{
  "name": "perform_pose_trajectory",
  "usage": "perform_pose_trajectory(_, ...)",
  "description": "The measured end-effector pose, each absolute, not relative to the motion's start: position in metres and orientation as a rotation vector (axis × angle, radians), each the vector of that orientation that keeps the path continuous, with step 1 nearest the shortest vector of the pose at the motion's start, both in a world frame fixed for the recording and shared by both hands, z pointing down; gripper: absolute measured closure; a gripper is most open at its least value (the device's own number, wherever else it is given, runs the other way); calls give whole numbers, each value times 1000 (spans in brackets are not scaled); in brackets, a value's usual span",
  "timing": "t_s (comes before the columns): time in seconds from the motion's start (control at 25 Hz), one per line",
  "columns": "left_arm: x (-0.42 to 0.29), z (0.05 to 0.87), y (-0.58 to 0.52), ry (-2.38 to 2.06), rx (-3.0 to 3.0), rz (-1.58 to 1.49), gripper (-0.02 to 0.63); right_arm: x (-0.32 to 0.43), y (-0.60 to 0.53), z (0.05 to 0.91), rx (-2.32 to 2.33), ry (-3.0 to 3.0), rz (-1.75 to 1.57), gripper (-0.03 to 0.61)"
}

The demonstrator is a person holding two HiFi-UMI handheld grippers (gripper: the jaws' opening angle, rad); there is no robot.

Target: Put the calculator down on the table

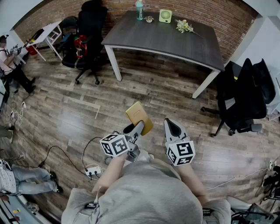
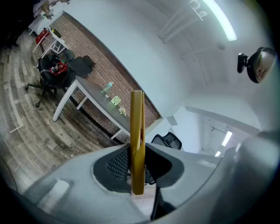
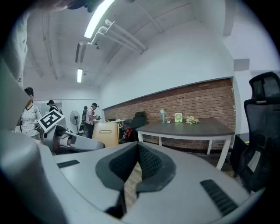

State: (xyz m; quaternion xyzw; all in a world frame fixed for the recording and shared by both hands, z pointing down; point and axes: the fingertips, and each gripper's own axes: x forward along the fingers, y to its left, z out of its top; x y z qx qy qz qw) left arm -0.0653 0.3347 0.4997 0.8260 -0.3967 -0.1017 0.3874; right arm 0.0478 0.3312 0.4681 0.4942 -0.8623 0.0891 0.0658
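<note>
Yellow calculator (image 1: pixel 139 117) sits clamped by its lower end in the left gripper (image 1: pixel 132 129), held in the air above the wood floor (image 1: pixel 65 113) and well short of the table (image 1: pixel 175 43). In the left gripper view the calculator (image 2: pixel 137 140) stands upright and edge-on, with both pads pressed against its faces. The right gripper (image 1: pixel 174 128) is level beside the left one in front of the person, its jaws closed tip to tip on nothing. From the right gripper view the calculator (image 3: pixel 105 133) shows to the left, face-on. The dark-topped table has white legs and stands by a brick wall (image 1: pixel 192 8). A bottle (image 1: pixel 139 9), a small green fan (image 1: pixel 165 15) and flowers (image 1: pixel 183 26) are lined along its far edge. Black chairs (image 1: pixel 243 98) flank the table on both sides.
</note>
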Motion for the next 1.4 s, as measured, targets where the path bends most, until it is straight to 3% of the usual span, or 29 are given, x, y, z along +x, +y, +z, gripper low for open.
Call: perform_pose_trajectory(1.4,-43,490,345,-1041,2117,-258,523,70,336,471,1490,-2632,337,577)
